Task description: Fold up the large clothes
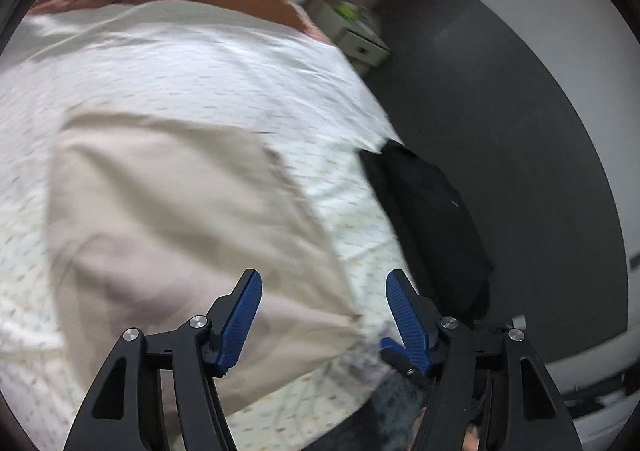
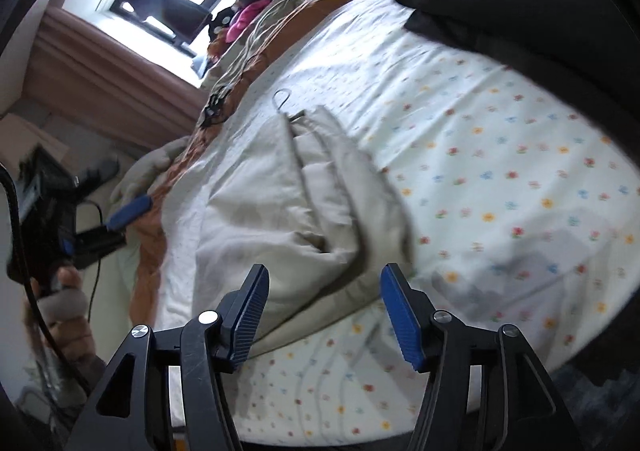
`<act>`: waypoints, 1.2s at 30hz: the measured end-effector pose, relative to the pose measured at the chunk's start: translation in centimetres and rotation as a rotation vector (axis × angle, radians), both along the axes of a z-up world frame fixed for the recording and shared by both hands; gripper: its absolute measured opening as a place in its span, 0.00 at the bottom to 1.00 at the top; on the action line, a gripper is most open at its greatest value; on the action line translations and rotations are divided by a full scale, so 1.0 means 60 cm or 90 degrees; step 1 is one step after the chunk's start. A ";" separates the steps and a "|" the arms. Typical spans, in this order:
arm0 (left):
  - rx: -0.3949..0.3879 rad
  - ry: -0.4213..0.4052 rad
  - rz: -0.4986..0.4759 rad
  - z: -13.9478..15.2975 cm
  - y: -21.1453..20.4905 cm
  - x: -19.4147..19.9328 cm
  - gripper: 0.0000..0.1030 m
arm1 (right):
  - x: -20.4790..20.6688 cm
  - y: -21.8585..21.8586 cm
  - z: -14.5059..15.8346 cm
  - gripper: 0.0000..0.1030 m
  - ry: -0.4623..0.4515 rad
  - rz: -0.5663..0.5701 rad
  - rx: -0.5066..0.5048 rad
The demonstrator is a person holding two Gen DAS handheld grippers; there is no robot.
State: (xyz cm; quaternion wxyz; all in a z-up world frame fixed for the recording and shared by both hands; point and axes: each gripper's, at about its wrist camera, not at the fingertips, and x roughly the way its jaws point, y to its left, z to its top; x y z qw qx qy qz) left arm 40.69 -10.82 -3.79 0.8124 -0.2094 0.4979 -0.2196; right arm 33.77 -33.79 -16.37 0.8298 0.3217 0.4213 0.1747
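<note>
Your left gripper (image 1: 324,315) and right gripper (image 2: 324,311) hang with ribbed blue pads wide apart, holding nothing, over the soft beige garment (image 2: 304,203) lying folded on the flowered bedsheet (image 2: 500,155).

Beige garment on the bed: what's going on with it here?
A person holding a gripper in each hand is folding a beige garment laid on the flower-print bed sheet. Both the left gripper and the right gripper hover over its near edge with fingers apart and nothing between them. A wire hanger shows at the garment's far end, and a black garment lies at the bed's edge.
</note>
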 end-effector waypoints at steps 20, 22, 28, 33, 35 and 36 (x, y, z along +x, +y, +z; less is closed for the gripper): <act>0.038 0.125 0.235 -0.213 0.246 -0.129 0.64 | 0.113 0.082 -0.036 0.49 0.041 0.065 0.003; 0.033 0.139 0.229 -0.232 0.235 -0.133 0.64 | 0.119 0.088 -0.026 0.21 0.026 0.073 -0.029; 0.015 0.129 0.201 -0.231 0.204 -0.125 0.64 | 0.096 0.076 0.038 0.11 -0.071 0.095 -0.049; 0.021 0.111 0.169 -0.220 0.173 -0.116 0.63 | 0.088 0.038 0.022 0.10 -0.057 0.060 -0.059; 0.031 0.114 0.161 -0.226 0.164 -0.112 0.63 | 0.088 0.019 -0.013 0.10 -0.024 0.048 -0.052; 0.035 0.118 0.160 -0.230 0.161 -0.113 0.63 | 0.090 0.013 -0.029 0.11 -0.005 0.046 -0.045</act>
